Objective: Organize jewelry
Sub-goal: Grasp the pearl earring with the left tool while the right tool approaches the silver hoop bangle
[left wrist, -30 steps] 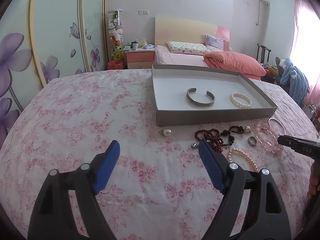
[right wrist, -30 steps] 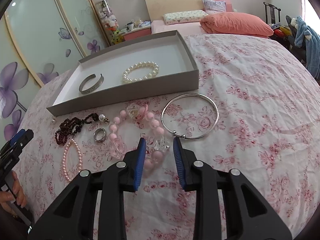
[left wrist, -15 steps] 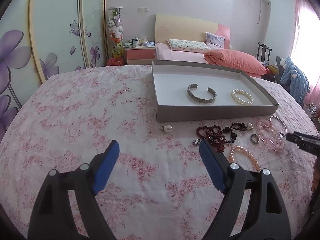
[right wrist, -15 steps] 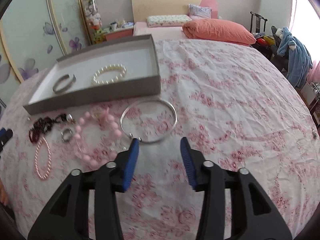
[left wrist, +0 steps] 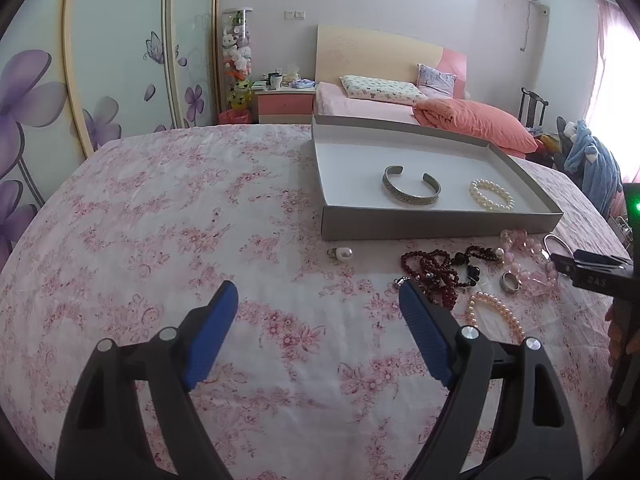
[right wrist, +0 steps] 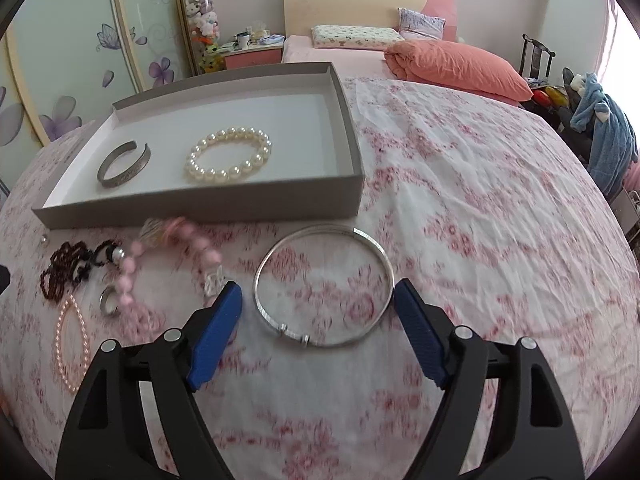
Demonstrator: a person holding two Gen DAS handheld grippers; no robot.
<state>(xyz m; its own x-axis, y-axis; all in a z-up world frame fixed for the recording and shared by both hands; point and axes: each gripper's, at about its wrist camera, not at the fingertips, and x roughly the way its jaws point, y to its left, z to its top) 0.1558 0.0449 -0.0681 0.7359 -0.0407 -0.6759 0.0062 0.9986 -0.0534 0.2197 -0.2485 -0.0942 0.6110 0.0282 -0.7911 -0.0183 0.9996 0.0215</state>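
A grey tray (right wrist: 208, 208) (left wrist: 440, 226) holds a silver cuff (right wrist: 124, 164) (left wrist: 412, 190) and a white pearl bracelet (right wrist: 228, 156) (left wrist: 491, 195). In front of it on the flowered cloth lie a thin silver bangle (right wrist: 324, 286), a pink bead bracelet (right wrist: 132, 276), dark red beads (left wrist: 436, 272), a silver ring (left wrist: 511, 282) and a pink pearl strand (left wrist: 496, 314). My right gripper (right wrist: 318, 300) hovers over the bangle, jaws opening, the bangle between them, pads not touching it. My left gripper (left wrist: 318, 300) stands open over bare cloth, left of the beads.
A small pearl earring (left wrist: 340, 254) lies near the tray's front left corner. The round table drops away on all sides. A bed with an orange quilt (right wrist: 456, 66), a wardrobe with flower doors and a chair with clothes stand behind.
My right gripper has swung right from the pink beads to the silver bangle and its jaws have spread wide. The left gripper stays where it was.
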